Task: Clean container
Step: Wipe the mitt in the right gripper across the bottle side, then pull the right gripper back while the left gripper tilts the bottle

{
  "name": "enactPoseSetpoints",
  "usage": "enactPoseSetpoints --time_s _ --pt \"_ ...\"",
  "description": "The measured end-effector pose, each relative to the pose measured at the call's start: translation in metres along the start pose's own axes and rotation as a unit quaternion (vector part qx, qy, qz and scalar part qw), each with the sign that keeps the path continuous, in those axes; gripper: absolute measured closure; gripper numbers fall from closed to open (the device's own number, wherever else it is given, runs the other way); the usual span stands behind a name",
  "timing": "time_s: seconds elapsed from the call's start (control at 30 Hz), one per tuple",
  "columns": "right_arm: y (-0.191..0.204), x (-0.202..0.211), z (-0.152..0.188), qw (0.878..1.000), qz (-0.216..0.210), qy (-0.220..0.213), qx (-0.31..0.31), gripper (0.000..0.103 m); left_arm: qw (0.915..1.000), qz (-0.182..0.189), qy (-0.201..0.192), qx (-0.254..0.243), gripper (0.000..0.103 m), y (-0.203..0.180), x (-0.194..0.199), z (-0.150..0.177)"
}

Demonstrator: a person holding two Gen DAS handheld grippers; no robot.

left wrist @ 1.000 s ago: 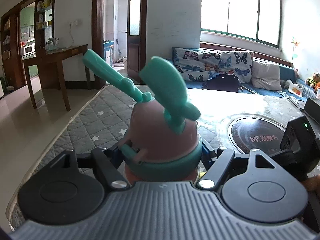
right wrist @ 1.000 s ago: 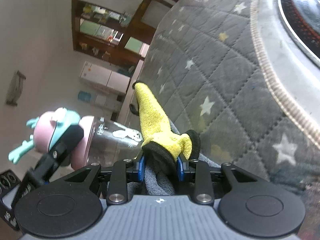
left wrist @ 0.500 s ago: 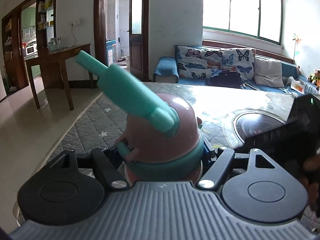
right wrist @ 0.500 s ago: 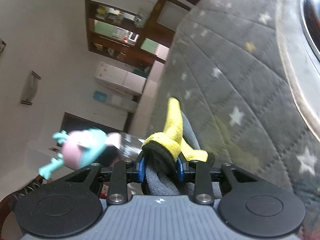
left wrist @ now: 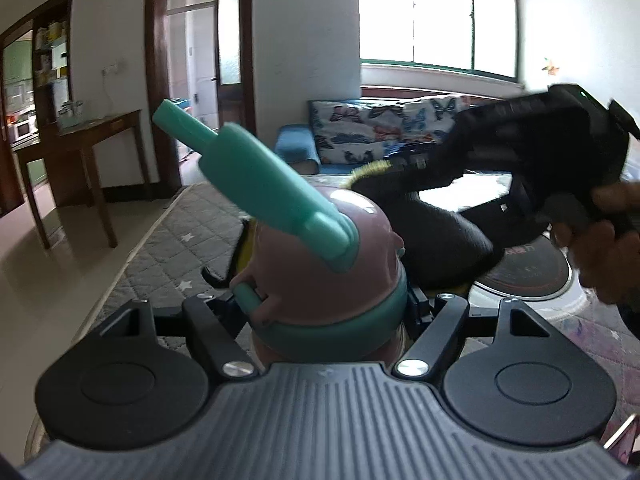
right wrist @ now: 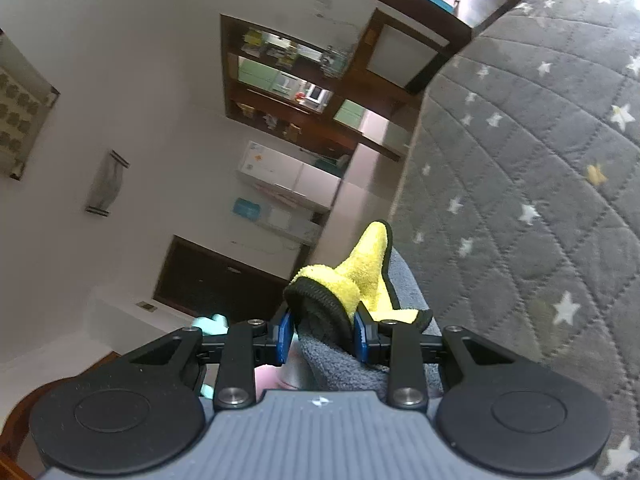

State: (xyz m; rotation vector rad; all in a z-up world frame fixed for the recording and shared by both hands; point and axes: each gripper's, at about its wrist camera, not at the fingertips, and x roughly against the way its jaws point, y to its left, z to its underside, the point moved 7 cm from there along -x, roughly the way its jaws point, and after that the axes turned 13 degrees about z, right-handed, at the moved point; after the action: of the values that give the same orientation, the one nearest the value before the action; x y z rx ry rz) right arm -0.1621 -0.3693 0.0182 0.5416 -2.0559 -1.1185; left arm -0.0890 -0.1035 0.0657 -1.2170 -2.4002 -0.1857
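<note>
My left gripper (left wrist: 326, 312) is shut on a container with a pink domed lid (left wrist: 320, 256), a teal rim and a teal antler-shaped handle (left wrist: 260, 184), held above the table. My right gripper (right wrist: 323, 338) is shut on a yellow and grey cloth (right wrist: 360, 268). In the left wrist view the right gripper (left wrist: 520, 160) hangs just behind and right of the lid, and the dark cloth (left wrist: 440, 240) drapes against the lid's far side. A bit of the teal handle (right wrist: 212, 322) and pink lid (right wrist: 276, 376) shows below the right gripper.
A grey quilted cover with white stars (right wrist: 520, 160) lies on the table. A round black induction plate (left wrist: 528, 272) sits to the right. A wooden side table (left wrist: 80, 152) and a sofa with butterfly cushions (left wrist: 380, 136) stand beyond.
The right gripper with the cloth has swung up and over to the container's lid. The container has turned in my left gripper, so the antlers point up left.
</note>
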Motion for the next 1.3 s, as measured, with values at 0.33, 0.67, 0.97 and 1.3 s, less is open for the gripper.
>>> enactPoseSetpoints --time_s 0.33,0.67,0.97,1.3 --pt "0.03 -0.006 -0.005 0.998 -0.047 -0.004 0.028 0.073 0.9987 0.038 0.001 -0.034 0.029 -0.005 -0.006 0.002" --pt "-0.004 -0.022 0.007 1.0 -0.022 0.008 -0.013 0.072 0.999 0.032 -0.007 -0.031 0.029 -0.004 -0.006 0.004" --pt "-0.042 -0.035 0.02 0.998 0.009 0.023 -0.055 0.072 0.9994 0.024 -0.016 -0.021 0.029 -0.003 0.002 0.005" --pt "-0.071 -0.039 0.031 0.996 0.068 0.028 -0.056 0.072 0.9994 -0.004 -0.03 0.017 0.028 -0.001 0.005 0.006"
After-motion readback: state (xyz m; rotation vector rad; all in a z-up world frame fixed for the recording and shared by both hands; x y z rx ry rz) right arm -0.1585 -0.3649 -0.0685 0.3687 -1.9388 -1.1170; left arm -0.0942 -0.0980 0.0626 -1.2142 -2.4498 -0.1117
